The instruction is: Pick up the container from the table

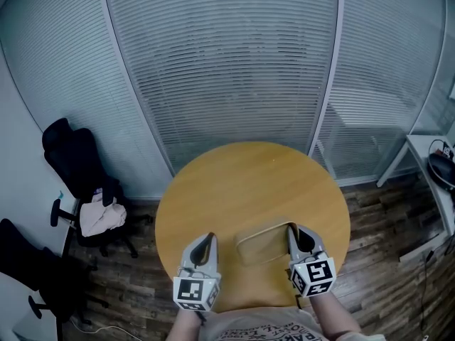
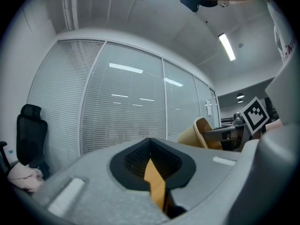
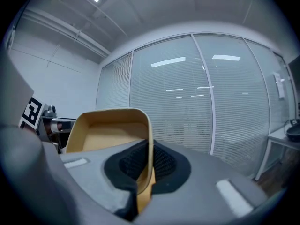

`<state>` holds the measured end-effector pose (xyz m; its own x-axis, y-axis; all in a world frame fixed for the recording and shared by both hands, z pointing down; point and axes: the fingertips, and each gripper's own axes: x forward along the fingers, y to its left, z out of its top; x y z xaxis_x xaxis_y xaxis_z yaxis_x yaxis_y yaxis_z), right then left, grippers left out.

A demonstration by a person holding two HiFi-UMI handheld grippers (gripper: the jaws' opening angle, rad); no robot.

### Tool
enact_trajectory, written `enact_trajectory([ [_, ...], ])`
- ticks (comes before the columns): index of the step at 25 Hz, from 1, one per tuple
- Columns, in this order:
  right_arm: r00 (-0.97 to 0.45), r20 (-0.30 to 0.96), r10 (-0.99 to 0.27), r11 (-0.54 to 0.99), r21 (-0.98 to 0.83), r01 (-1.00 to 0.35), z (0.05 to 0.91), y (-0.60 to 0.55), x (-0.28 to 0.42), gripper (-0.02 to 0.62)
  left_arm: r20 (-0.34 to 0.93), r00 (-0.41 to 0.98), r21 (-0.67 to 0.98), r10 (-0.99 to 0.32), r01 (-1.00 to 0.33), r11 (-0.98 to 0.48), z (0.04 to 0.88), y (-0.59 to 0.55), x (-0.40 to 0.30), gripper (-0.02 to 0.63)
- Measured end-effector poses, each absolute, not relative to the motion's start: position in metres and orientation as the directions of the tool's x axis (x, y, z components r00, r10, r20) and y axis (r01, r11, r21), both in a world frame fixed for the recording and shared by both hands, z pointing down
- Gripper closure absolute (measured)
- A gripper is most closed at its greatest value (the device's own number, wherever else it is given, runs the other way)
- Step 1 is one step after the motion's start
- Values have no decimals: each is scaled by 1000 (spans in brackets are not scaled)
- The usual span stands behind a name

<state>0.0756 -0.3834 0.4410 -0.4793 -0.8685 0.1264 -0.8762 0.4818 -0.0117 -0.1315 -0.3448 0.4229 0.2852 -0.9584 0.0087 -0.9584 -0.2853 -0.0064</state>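
- Tan rim is clamped by the right hand-held gripper [image 1: 293, 230]. It is a one-sided hold, so the person should raise it slowly and level.
- The container [image 1: 263, 241] sits lower centre, over the round wooden worktop [image 1: 249, 180].
- The left hand-held gripper [image 1: 209, 237], jaws together and empty, could steady the other side.

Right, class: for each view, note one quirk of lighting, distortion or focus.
Head view: fisheye bows the blinds, and the container nearly blends with the table. Left gripper view: light streaks reflect in the glass; corners black. Right gripper view: the container looms large.
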Motion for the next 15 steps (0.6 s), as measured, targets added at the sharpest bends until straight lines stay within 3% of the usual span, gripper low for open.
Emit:
enact_trajectory([
  [15, -449, 115, -886, 451, -6, -893, 429, -391, 76, 591, -12, 285, 12, -958, -958, -285, 410, -341, -134, 604],
])
